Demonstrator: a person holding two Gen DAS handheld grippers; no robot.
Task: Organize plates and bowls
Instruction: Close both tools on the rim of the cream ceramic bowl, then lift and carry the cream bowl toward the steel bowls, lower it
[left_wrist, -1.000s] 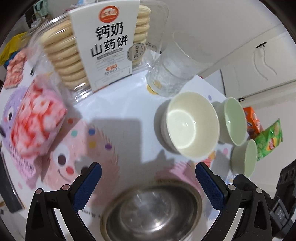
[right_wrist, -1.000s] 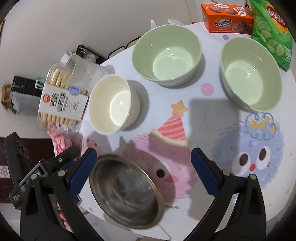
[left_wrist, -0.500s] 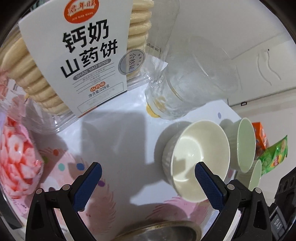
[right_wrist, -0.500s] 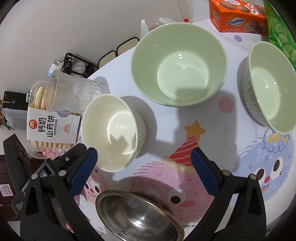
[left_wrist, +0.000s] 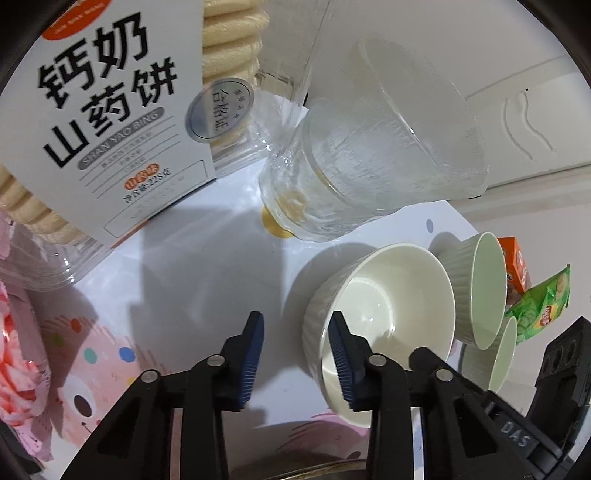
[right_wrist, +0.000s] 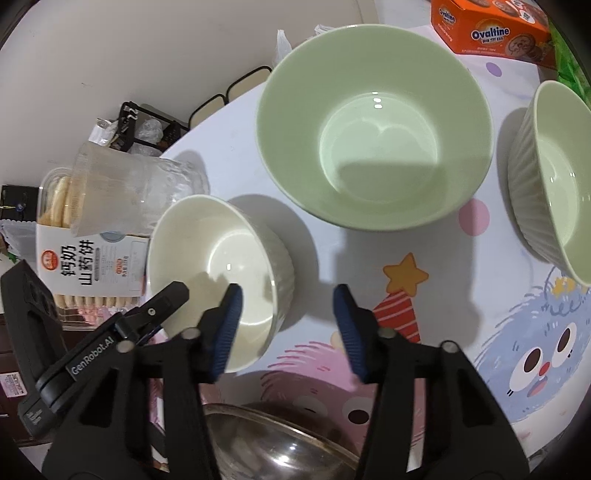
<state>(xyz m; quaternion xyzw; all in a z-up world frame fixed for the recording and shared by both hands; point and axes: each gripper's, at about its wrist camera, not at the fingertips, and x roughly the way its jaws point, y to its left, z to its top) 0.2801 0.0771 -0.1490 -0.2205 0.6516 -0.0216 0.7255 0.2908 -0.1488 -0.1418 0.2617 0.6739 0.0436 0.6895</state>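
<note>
Cartoon-print desk, cluttered. Left view: left claw half-closed, jaws just narrowing, straddling near rim of cream bowl, pads not pressing; glass tumbler and biscuit tub loom behind. Right view only: right claw also just narrowing, straddling same bowl's opposite rim; large green bowl, second green bowl, Ovaltine box, steel bowl partly hidden behind the claw

Both the left gripper and right gripper have advanced to straddle opposite rims of the cream ribbed ceramic bowl, jaws just narrowed.
</note>
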